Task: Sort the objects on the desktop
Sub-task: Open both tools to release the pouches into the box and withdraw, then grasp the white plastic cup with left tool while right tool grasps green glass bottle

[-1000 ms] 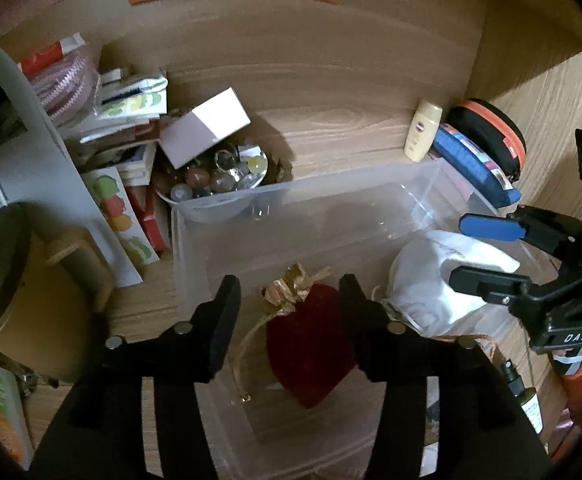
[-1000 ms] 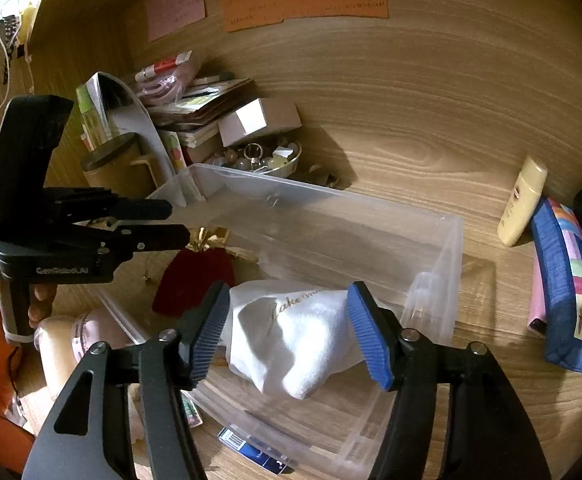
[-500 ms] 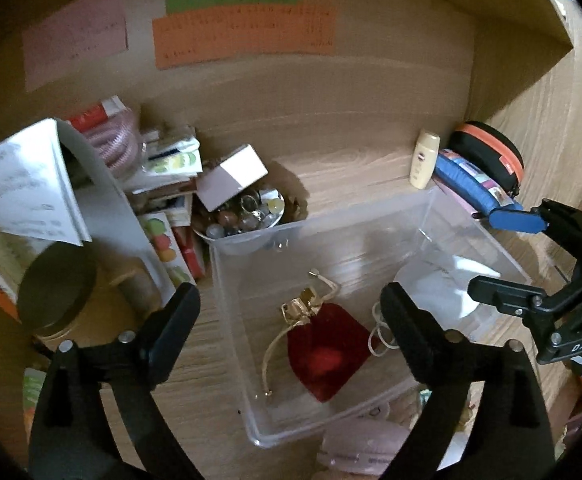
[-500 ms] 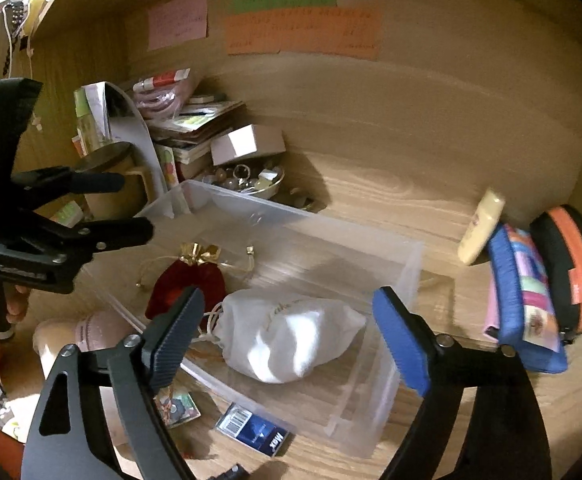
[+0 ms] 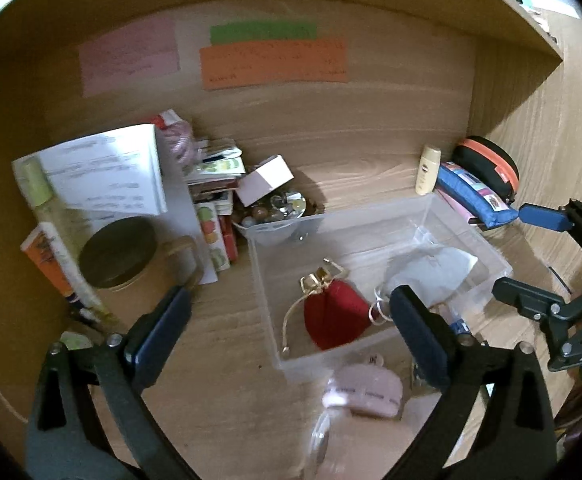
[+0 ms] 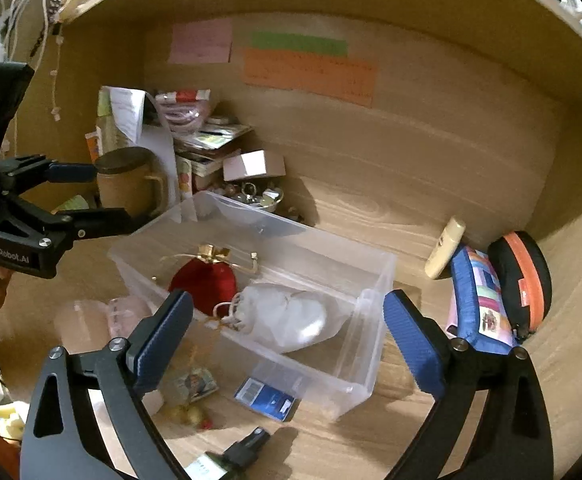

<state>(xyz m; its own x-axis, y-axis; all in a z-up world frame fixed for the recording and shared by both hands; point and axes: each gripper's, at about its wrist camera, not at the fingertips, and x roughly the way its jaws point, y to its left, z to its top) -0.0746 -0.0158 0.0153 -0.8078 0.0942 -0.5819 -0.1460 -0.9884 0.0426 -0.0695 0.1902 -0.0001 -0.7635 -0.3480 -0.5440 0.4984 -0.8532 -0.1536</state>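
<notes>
A clear plastic bin (image 5: 467,216) (image 6: 375,280) stands on the wooden desk. In it lie a red drawstring pouch (image 5: 333,314) (image 6: 205,282) and a white drawstring pouch (image 5: 431,276) (image 6: 291,316). My left gripper (image 5: 291,330) is open and empty, held above the bin's near left side; it also shows at the left of the right wrist view (image 6: 87,196). My right gripper (image 6: 287,338) is open and empty above the bin's near edge; it also shows at the right of the left wrist view (image 5: 531,256).
A lidded mug (image 5: 123,256), books and papers (image 5: 211,184), a small white box (image 5: 265,178) and a bowl of beads (image 5: 275,212) crowd the back left. A cream tube (image 6: 445,248), a blue pouch (image 6: 479,300) and a black-orange case (image 6: 521,276) lie right. Small items (image 6: 265,396) lie in front of the bin.
Both grippers have opened wide and pulled up and back from the bin. The red and white pouches now lie free inside it.
</notes>
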